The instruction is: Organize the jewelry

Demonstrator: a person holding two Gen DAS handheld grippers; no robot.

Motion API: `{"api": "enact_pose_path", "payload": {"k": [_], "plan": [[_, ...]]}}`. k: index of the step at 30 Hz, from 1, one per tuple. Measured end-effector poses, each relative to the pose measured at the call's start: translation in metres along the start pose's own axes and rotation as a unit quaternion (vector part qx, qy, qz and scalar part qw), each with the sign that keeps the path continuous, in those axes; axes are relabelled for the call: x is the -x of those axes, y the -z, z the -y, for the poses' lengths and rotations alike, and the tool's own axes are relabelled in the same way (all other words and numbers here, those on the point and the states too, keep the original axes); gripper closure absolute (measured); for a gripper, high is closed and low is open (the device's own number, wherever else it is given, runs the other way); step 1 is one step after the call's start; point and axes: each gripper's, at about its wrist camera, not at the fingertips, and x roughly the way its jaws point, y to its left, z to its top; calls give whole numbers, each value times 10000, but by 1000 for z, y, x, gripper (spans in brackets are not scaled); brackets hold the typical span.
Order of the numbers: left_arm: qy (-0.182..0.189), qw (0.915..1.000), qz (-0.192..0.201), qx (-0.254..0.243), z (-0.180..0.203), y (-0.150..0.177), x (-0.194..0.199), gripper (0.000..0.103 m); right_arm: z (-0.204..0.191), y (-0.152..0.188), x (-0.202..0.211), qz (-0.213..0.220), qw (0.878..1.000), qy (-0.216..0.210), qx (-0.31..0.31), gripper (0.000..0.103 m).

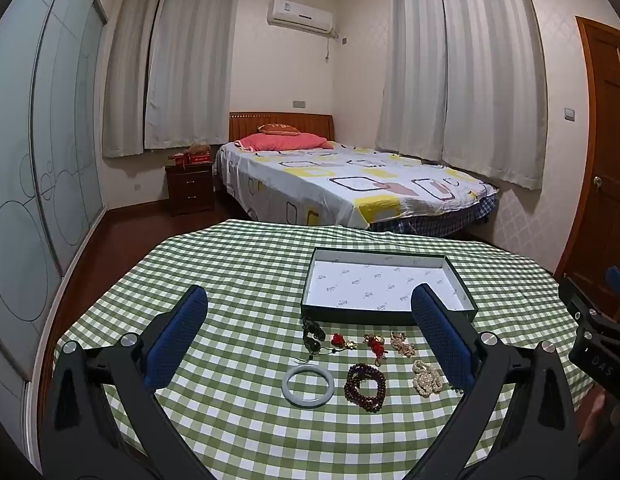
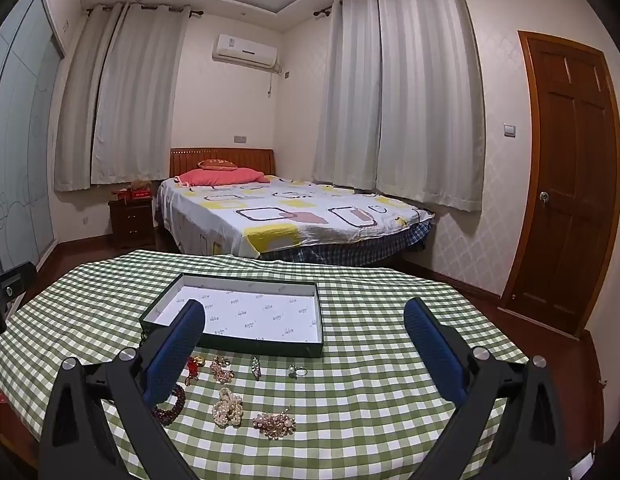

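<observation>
Green-and-white checked cloth (image 1: 245,264) covers the worktop, and the jewelry lies on it in loose rows just in front of a shallow dark box (image 1: 390,312) with a white printed lining.

In the left wrist view, the left gripper (image 1: 310,322) hangs above the cloth with its jaws spread wide and nothing between its blue pads (image 1: 177,332). Going left to right in the row nearest the box: a dark corded pendant (image 1: 314,334), a small red-and-gold charm (image 1: 342,340), a red knotted ornament (image 1: 376,345) and a pale gold cluster (image 1: 402,344). In the nearer row lie a pale jade bangle (image 1: 307,384), a coil of dark red beads (image 1: 365,386) and a heap of pearl strands (image 1: 428,376), the last close to the right-hand pad. At the far right edge of this view, part of the other tool shows.

In the right wrist view, the right gripper (image 2: 303,322) is likewise wide open and empty, well apart from every piece. Between its fingers, beyond the pearls (image 2: 227,407), sit a rhinestone brooch (image 2: 274,424), a slim clip (image 2: 255,367) and a small ring (image 2: 297,370).

Nothing lies inside the box. Behind the worktop stands a bed (image 2: 293,212) with a patterned sheet, and a wooden door (image 2: 566,184) is at the right.
</observation>
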Motion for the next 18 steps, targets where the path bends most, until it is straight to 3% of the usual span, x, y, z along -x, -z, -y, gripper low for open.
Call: {"api": "enact_pose_path", "payload": {"k": [18], "plan": [[38,10000,-3,-6,2,-2,1,4,-1,-4,6,86,10000,7,16,6]]}}
